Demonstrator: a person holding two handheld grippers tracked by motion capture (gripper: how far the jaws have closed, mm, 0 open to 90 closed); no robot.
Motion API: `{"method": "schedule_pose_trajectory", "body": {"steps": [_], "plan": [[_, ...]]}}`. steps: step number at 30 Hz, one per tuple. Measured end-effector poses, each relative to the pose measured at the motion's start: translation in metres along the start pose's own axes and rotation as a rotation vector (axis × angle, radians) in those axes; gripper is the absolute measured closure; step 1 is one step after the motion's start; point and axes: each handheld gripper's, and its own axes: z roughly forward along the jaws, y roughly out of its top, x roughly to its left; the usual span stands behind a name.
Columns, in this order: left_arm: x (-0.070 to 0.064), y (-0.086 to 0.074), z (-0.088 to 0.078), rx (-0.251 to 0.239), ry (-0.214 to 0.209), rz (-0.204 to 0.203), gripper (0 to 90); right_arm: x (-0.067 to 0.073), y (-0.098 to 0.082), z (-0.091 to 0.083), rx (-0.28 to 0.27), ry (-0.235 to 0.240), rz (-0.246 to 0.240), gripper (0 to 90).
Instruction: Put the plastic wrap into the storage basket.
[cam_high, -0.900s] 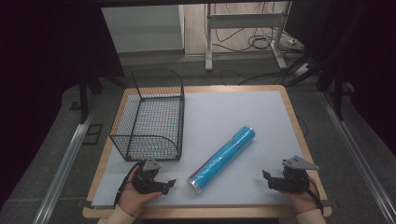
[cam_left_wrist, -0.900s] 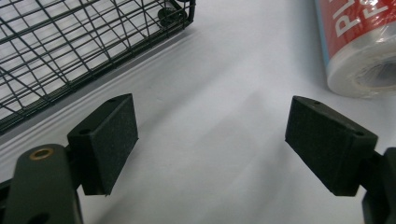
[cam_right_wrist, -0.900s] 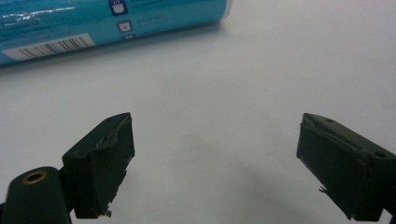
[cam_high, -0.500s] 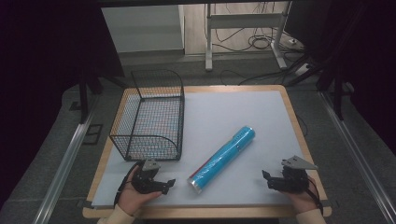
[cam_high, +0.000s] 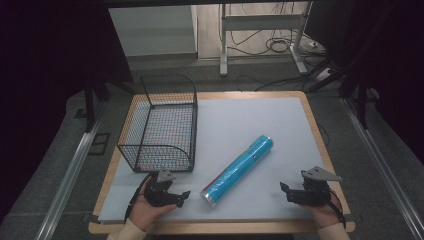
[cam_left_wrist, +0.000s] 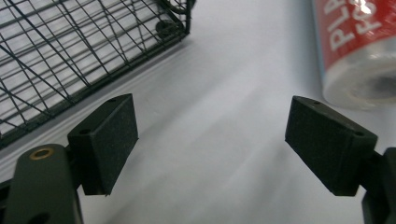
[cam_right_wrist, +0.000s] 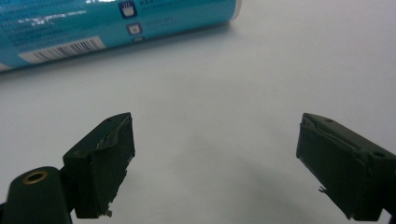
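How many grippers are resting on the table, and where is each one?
2. The left gripper sits at the near edge, just in front of the wire basket. The right gripper sits at the near right corner, right of the blue tube.

Both grippers are black; the right gripper (cam_high: 286, 190) carries a grey three-cornered plate, and cream sleeves (cam_high: 126, 231) cover the wrists.

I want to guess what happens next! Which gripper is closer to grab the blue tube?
Probably the left gripper: it sits open right beside the blue tube's near end. The right gripper, also open, rests farther off.
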Motion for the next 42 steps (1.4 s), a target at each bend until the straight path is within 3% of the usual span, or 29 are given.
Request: {"method": "schedule_pose_trajectory", "body": {"steps": [4, 9, 14, 21, 24, 27, 34, 42], "plan": [[-0.007, 0.004, -0.006, -0.018, -0.008, -0.023, 17.2, 0.001, -0.002, -0.003, 0.002, -0.006, -0.002, 11.7], [-0.012, 0.010, -0.013, -0.023, -0.015, -0.001, 17.2, 0.002, -0.001, -0.002, 0.005, -0.027, -0.019, 11.1], [-0.012, 0.014, -0.017, -0.025, -0.039, -0.021, 17.5, 0.002, -0.001, 0.000, 0.003, -0.027, -0.013, 11.1], [-0.021, 0.031, -0.030, -0.046, -0.027, -0.021, 17.4, 0.001, -0.003, -0.002, -0.009, -0.026, -0.012, 11.2], [-0.028, 0.038, -0.031, -0.031, -0.029, -0.003, 17.3, 0.000, -0.003, -0.002, -0.016, -0.027, -0.010, 11.6], [-0.032, 0.046, -0.031, -0.026, -0.035, 0.020, 17.3, 0.001, -0.001, 0.000, -0.029, 0.009, -0.010, 12.6], [-0.035, 0.057, -0.030, -0.029, -0.041, 0.024, 17.3, 0.002, -0.001, -0.001, -0.028, 0.008, -0.019, 13.6], [-0.046, 0.070, -0.025, -0.008, -0.033, 0.059, 17.0, 0.004, -0.001, -0.003, -0.033, 0.008, -0.027, 13.8]]}}
